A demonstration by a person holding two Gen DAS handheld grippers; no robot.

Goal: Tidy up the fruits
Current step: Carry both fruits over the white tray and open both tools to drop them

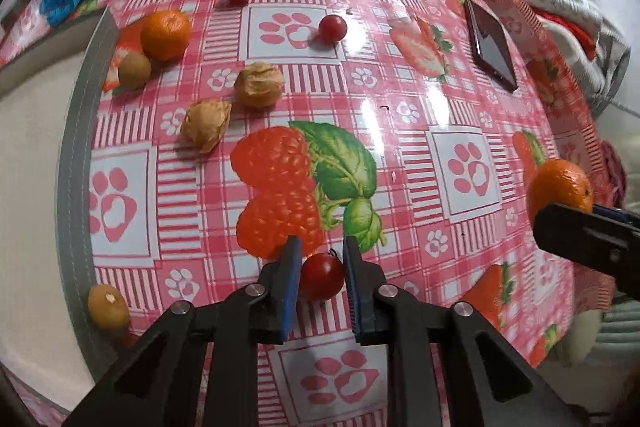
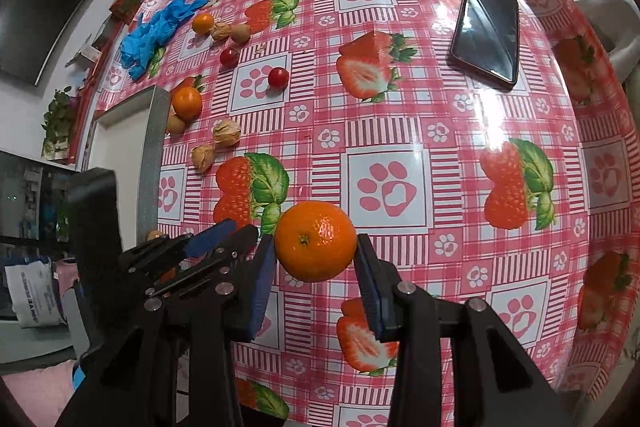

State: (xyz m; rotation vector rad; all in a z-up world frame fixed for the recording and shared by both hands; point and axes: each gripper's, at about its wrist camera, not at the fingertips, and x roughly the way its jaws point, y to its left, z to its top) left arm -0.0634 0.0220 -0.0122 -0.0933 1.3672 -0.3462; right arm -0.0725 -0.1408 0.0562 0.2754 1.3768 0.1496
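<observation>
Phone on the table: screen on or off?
Off, as far as visible. The phone lies flat, face up on the tablecloth; its screen is dark, showing only reflected glare.

Both pictures are bright and the colors are strong. Light from above makes white shiny spots on the glossy tablecloth point(image 1: 372, 107), and more of them beside the phone point(image 2: 486, 31) in the right wrist view. Its dark screen is shiny too. Shadows under the fruit are small and soft. The round lens bends everything, so the table bulges like a ball. The corners go black. Things near the edges look stretched and a bit fuzzy.
</observation>
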